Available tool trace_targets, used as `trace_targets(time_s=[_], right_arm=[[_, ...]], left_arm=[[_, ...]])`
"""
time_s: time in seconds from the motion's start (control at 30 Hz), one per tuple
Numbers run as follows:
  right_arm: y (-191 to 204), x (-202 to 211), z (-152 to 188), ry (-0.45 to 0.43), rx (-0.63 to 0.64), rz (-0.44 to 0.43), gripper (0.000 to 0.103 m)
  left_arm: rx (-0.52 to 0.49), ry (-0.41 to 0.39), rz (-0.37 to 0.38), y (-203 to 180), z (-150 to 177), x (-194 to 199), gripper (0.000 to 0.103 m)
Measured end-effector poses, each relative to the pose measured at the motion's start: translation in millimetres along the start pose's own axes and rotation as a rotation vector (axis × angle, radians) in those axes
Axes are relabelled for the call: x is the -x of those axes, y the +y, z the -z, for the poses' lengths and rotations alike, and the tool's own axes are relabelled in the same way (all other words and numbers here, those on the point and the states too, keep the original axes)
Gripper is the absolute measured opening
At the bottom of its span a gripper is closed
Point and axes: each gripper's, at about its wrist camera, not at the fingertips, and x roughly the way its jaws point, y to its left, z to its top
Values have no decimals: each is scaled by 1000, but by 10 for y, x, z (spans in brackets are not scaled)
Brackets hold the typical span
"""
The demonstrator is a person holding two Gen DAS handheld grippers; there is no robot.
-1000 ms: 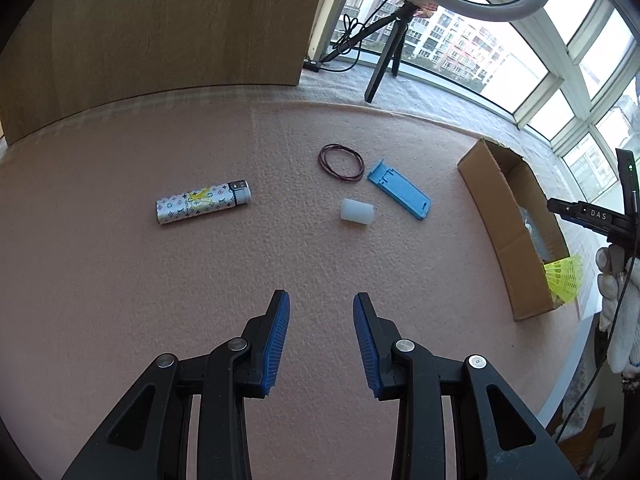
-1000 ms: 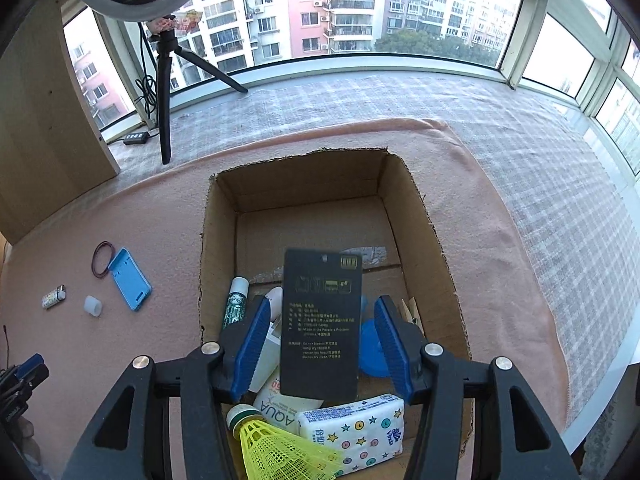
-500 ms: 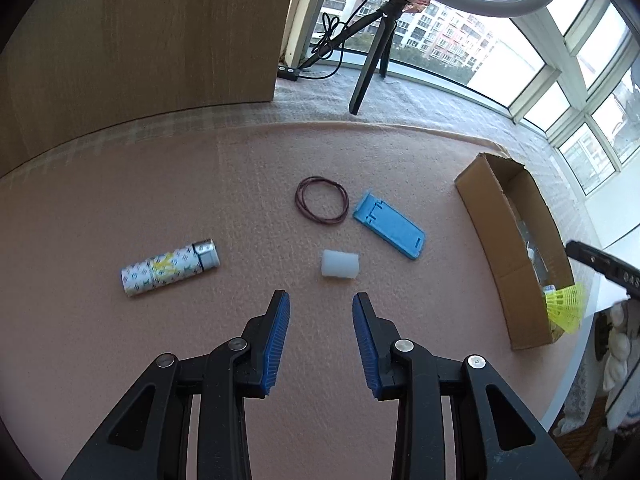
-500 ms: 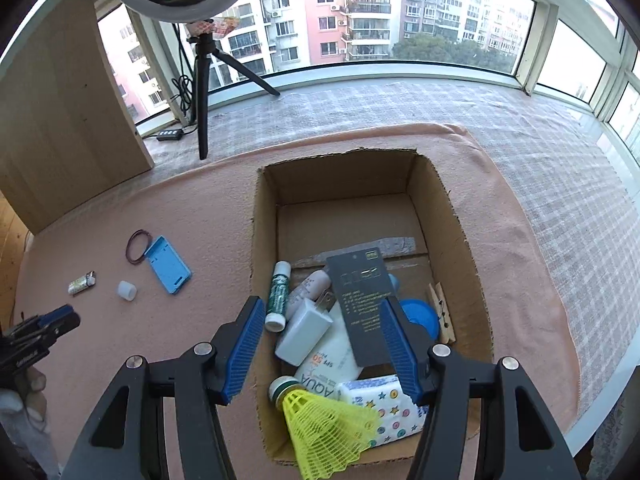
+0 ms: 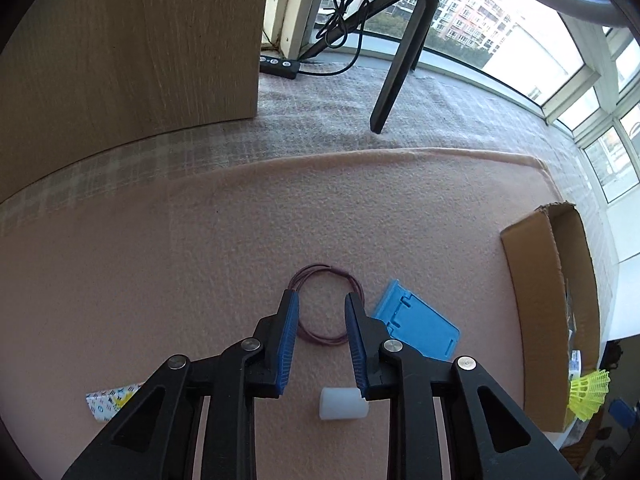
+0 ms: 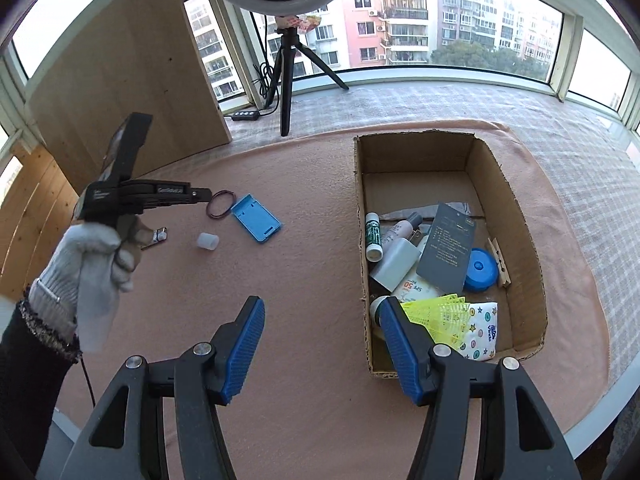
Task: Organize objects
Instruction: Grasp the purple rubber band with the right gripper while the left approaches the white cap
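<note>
Our cardboard box already held most items. Left on the blanket were the rubber band, blue stand, white cap and lighter. Our left gripper, jaws closing, hung empty over the band; our right gripper gaped empty.

Left claw: black plastic arms, blue ribbed pads, silver pivot screws. Right claw: same build. Left hand wears a white knit glove; black sleeve with speckled cuff. White lettering on the claw body.
</note>
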Motion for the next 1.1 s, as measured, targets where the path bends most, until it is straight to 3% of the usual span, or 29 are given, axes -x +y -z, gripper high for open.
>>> trace_targets(time_s=[0.23,0.43,0.6,0.77,0.93,1.1], right_arm=[[-57,48,4,-15,-43,-17,56],[-31,-23,11,-4,-51,-31,57],[74,-92,23,9,-37,-48,57],[169,-139,26,16,-29,-56,57],[312,-199,-8,23,14,-77,57],[399,-384,-304,38,26,-170,57]], left_arm=[[-43,39,-60,-53,36,-190,21],[-88,81,-29,-97,215,-160,19],[-122,70,5,-149,494,-70,18],[-96,81,62,-92,718,23,18],[-128,74,48,-69,945,131,18],[-127,75,72,-20,1126,203,18]])
